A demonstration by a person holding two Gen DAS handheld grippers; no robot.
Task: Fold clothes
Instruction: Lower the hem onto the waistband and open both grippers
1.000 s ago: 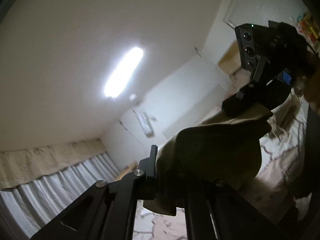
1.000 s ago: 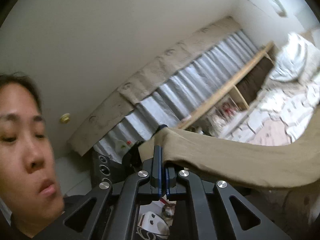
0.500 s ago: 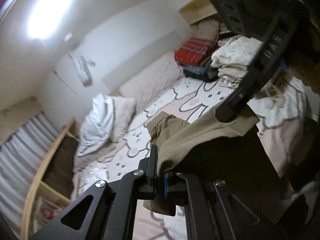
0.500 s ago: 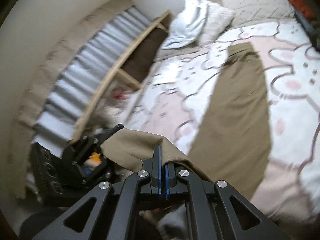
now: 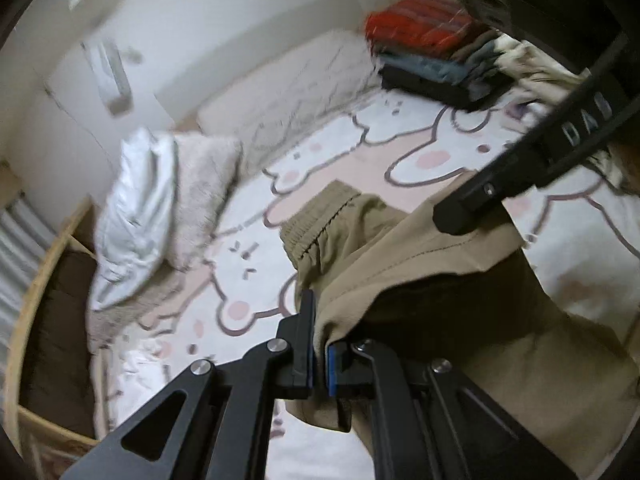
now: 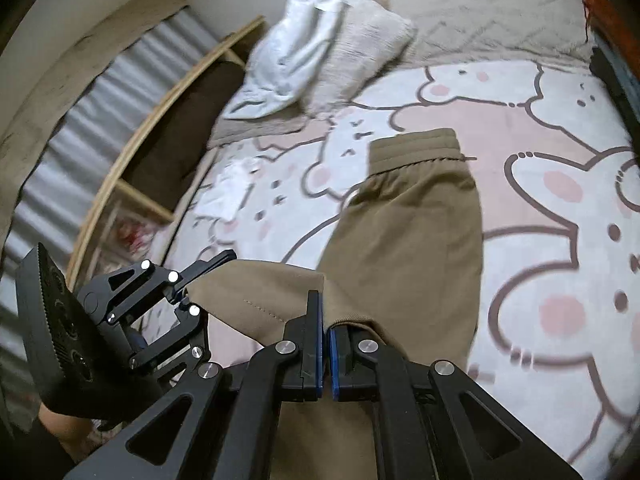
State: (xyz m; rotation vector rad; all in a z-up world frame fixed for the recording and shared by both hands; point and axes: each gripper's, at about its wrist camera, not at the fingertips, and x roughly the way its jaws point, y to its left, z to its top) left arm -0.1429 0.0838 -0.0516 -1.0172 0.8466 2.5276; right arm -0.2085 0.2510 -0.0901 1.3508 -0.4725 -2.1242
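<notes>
You had both grippers clamped on the khaki pants [image 6: 408, 240]: left gripper [image 5: 319, 354] pinched one hem corner, right gripper [image 6: 326, 354] the other. Waistband end lay on the bunny sheet [image 6: 552, 208]. Pillows [image 6: 320, 40] sat beyond, folded stack [image 5: 432, 52] far right. Right gripper blocked part of the left view.
</notes>
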